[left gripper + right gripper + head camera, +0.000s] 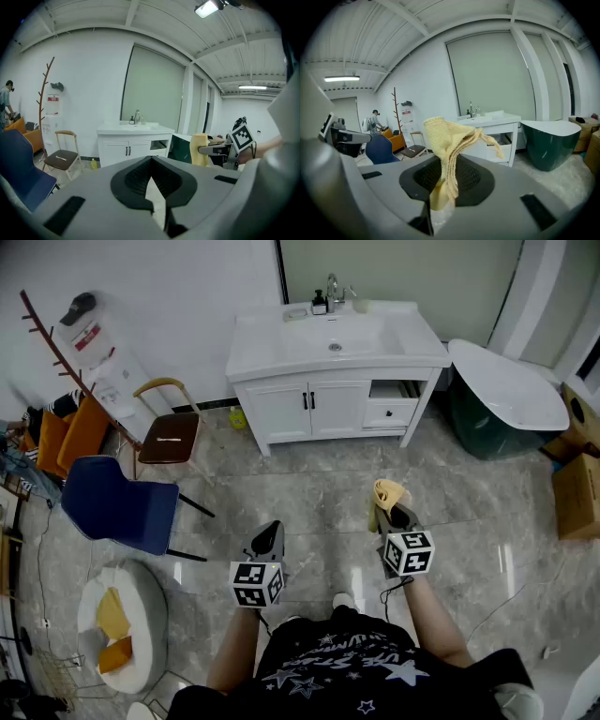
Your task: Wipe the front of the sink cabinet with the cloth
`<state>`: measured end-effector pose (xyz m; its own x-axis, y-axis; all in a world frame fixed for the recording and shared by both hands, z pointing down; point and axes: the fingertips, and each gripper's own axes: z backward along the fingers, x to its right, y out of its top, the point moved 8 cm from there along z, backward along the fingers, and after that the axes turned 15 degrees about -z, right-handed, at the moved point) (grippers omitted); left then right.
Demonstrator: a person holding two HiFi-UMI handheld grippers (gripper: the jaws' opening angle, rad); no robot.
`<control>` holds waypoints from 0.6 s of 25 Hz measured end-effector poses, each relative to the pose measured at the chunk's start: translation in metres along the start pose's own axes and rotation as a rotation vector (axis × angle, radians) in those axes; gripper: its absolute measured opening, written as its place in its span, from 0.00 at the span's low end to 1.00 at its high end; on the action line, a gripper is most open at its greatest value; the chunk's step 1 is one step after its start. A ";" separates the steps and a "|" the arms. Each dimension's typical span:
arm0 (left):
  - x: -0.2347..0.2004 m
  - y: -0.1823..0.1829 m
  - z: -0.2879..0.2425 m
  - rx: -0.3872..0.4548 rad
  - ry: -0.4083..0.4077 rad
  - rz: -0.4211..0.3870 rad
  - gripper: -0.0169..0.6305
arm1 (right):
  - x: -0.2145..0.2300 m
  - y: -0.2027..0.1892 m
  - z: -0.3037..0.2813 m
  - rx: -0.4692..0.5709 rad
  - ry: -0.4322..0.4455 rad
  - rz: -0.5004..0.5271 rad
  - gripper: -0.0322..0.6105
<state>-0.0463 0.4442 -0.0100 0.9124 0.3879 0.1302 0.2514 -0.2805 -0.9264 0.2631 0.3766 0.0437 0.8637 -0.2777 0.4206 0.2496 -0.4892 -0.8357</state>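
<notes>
The white sink cabinet [309, 411] stands ahead of you against the far wall, well apart from both grippers across the marble floor [309, 512]. Its front faces you, and its long axis runs left to right across your view. It has 2 closed doors on the left, and a drawer [392, 401] on the right that stands partly pulled out. To its right sits a dark green bathtub [497, 395]. To your left are a blue chair [122, 507] and a brown-seated chair [169, 437], both off your line to the cabinet.

Your right gripper [398, 514] is clamped on the yellow cloth [387, 495]. The right gripper view shows the cloth's folds pinched between the jaws and standing up past the tips, with a loose corner drooping toward the cabinet. Your left gripper [269, 529] has its jaws together with nothing between them.

The cloth points forward at the cabinet front, roughly in line with the drawer side, and it sits slightly ahead of the left gripper. The right hand is therefore the one to lead. You likely need to close the whole gap before the cloth can touch a door.
</notes>
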 end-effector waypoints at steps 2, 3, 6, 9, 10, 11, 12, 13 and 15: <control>0.007 -0.002 -0.001 -0.020 -0.002 -0.003 0.05 | 0.003 0.001 0.002 -0.013 0.012 0.020 0.17; 0.010 -0.003 -0.003 -0.029 -0.002 -0.002 0.05 | 0.006 0.001 0.002 -0.018 0.015 0.026 0.17; 0.020 -0.007 -0.010 -0.053 0.009 0.013 0.05 | 0.021 0.002 0.000 -0.026 0.017 0.017 0.17; 0.031 -0.006 -0.019 -0.065 0.022 0.016 0.05 | 0.037 0.004 -0.005 -0.030 0.033 0.002 0.17; 0.035 -0.004 -0.022 -0.066 0.026 0.014 0.05 | 0.041 0.006 -0.007 -0.031 0.042 0.004 0.17; 0.039 -0.002 -0.025 -0.064 0.029 0.012 0.05 | 0.044 0.007 -0.009 -0.033 0.053 0.006 0.17; 0.043 0.001 -0.027 -0.062 0.030 0.011 0.05 | 0.047 0.009 -0.011 -0.033 0.063 0.010 0.17; 0.048 0.003 -0.029 -0.060 0.030 0.009 0.05 | 0.051 0.010 -0.012 -0.031 0.072 0.014 0.17; 0.055 0.008 -0.031 -0.063 0.025 0.002 0.05 | 0.055 0.013 -0.014 -0.021 0.085 0.016 0.17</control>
<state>0.0157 0.4355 0.0007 0.9206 0.3652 0.1382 0.2689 -0.3364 -0.9025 0.3077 0.3433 0.0615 0.8270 -0.3541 0.4368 0.2266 -0.5010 -0.8353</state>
